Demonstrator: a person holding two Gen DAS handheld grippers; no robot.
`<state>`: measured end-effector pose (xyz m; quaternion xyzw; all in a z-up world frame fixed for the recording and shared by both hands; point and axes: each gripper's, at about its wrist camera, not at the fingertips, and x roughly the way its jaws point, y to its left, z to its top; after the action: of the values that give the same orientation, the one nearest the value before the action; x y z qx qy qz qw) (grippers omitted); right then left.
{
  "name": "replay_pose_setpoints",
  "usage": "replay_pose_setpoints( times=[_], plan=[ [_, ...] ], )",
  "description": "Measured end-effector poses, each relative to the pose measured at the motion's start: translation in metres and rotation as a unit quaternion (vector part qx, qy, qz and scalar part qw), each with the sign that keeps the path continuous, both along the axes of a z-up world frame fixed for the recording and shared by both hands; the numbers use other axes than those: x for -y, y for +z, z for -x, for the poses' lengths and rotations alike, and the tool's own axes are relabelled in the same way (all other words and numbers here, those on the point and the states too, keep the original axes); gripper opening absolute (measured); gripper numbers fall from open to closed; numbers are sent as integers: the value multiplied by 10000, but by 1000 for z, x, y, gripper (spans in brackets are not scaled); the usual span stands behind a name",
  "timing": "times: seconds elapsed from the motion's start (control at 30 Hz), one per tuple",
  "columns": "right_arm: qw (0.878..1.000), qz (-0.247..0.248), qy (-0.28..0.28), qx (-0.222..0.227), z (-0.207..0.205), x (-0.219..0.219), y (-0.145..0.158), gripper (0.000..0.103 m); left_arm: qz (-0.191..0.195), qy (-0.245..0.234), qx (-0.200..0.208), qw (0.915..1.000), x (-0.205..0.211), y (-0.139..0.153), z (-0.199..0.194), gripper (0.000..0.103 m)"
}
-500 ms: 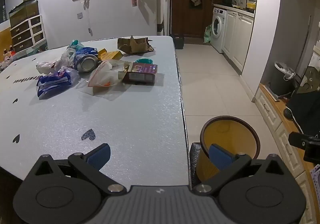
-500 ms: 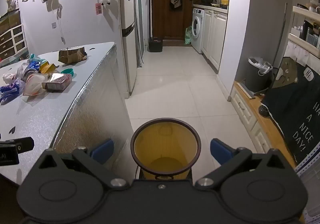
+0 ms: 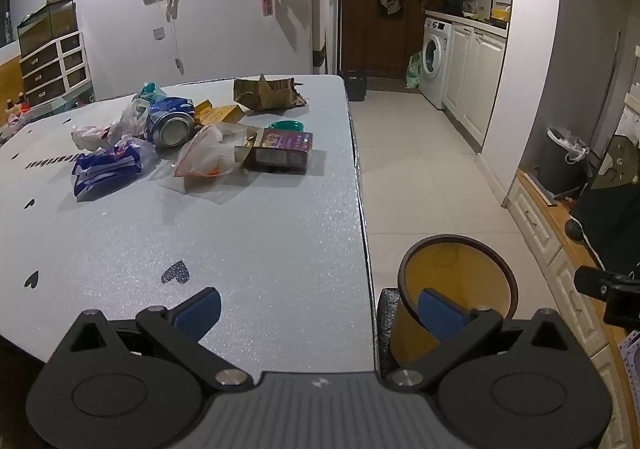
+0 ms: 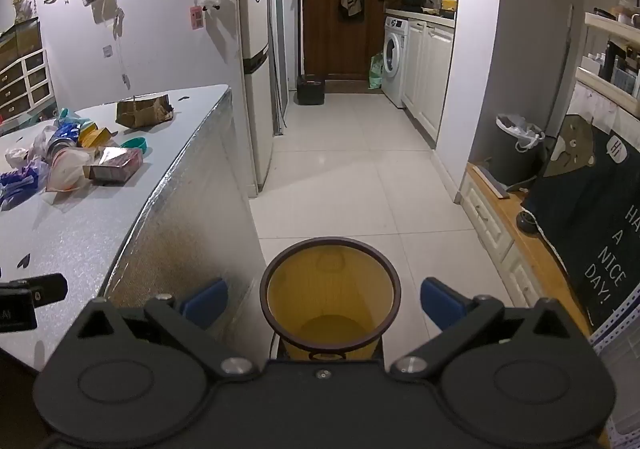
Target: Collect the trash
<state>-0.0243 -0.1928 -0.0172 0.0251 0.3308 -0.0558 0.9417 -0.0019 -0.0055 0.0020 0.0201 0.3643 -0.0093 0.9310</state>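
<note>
Nothing collected: heap of wrappers, can and cartons (image 3: pixel 192 141) untouched on grey table (image 3: pixel 260 249), round yellow bin (image 4: pixel 330 297) bare, my left gripper (image 3: pixel 320 313) and right gripper (image 4: pixel 324 301) both spread, holding nothing

1 bin (image 4: pixel 330 291), 1 can (image 3: pixel 171 131), 2 boxes (image 3: pixel 280 151)

A white washing machine (image 4: pixel 394 59) sits beside the dark wooden door (image 4: pixel 340 5). A tall fridge (image 4: pixel 256 57) stands past the tabletop (image 3: pixel 260 233), and a drawer chest (image 3: pixel 54 67) lines the left wall.
</note>
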Motion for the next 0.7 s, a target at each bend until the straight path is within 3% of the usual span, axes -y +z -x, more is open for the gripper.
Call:
replay_pose_setpoints(
  times=[0.7],
  plan=[
    [10000, 42, -27, 23, 0, -2, 4, 103, 57, -3, 89, 9999, -6, 5, -1, 103]
  ],
)
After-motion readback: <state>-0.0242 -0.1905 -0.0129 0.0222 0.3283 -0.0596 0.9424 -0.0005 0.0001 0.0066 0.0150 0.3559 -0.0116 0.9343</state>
